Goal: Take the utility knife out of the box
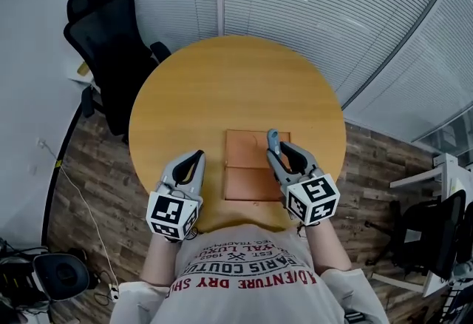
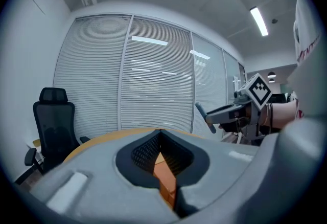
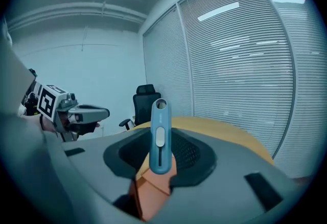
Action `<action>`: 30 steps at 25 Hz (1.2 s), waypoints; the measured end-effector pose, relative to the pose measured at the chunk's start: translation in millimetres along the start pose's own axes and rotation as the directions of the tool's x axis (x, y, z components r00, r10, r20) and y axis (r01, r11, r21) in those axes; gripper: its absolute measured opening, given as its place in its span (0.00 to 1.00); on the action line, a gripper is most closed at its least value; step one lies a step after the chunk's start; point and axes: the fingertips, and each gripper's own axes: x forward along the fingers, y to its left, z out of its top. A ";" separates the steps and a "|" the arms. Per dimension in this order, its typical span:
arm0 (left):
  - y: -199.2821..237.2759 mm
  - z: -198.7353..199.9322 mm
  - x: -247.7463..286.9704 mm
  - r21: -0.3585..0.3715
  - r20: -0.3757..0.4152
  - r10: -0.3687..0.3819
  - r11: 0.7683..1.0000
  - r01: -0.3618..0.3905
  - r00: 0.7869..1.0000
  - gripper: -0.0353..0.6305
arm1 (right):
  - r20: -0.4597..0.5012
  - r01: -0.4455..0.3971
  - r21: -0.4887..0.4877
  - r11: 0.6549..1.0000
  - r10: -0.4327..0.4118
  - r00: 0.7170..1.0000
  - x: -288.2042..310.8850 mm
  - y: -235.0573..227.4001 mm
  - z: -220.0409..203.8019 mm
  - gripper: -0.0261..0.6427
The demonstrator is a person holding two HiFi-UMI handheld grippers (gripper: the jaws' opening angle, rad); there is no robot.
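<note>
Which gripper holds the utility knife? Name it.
The right gripper: the blue utility knife sticks out from between its jaws. The left gripper holds nothing.

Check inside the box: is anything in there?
The visible part of the box shows only bare orange surface, with nothing lying in it. Its right side is covered by the right tongs, which hold the knife over it.

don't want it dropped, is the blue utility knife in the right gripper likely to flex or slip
The utility knife is probably stiff: it stands straight up from the right gripper, held at its lower end. Its slim, smooth body looks light but maybe slippery, so it might pivot in the grip if bumped.
</note>
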 end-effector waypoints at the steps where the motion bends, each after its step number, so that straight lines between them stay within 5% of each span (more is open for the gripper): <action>1: -2.6 4.4 -0.4 0.007 0.007 -0.010 1.000 0.010 1.000 0.05 | 0.016 -0.001 -0.003 1.000 0.002 1.000 -2.1 0.9 3.1 0.24; 8: -20.5 16.2 0.6 0.055 0.016 -0.052 0.997 0.051 0.999 0.05 | 0.046 -0.013 -0.026 1.000 0.014 0.999 -9.5 1.1 8.3 0.24; 30: -18.9 9.2 -1.4 0.052 -0.010 -0.035 0.998 0.036 0.999 0.05 | 0.034 -0.033 -0.047 0.998 0.035 0.999 0.3 3.9 7.2 0.24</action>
